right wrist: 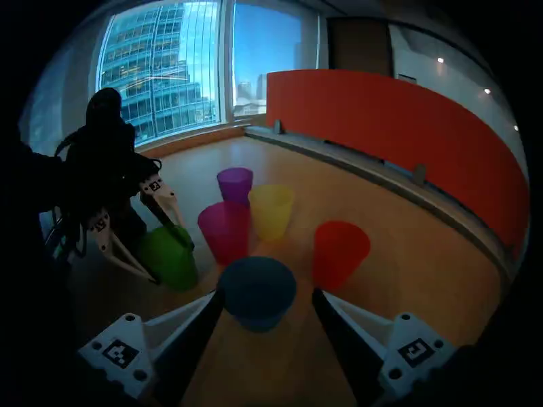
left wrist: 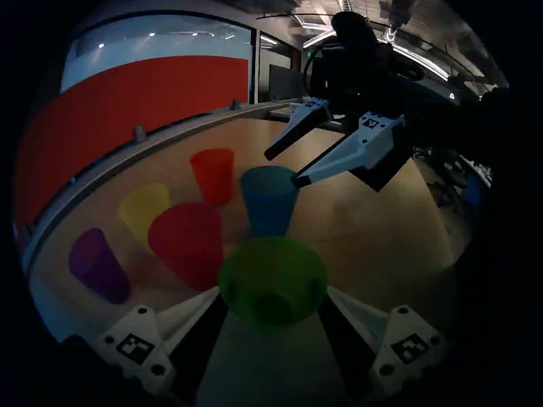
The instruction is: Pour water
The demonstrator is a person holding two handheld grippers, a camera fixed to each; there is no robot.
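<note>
My left gripper is shut on a green cup, which tilts so that I look into its mouth. In the right gripper view the same left gripper holds the green cup at the left, just above the table. A blue cup stands upright between the fingers of my right gripper; the jaws are open, with a gap on the right side. In the left gripper view the right gripper reaches from the back around the blue cup's rim.
On the wooden table stand a magenta cup, a purple cup, a yellow cup and a red cup, close together. An orange partition runs along the table's far edge. A person's dark shape is behind the left gripper.
</note>
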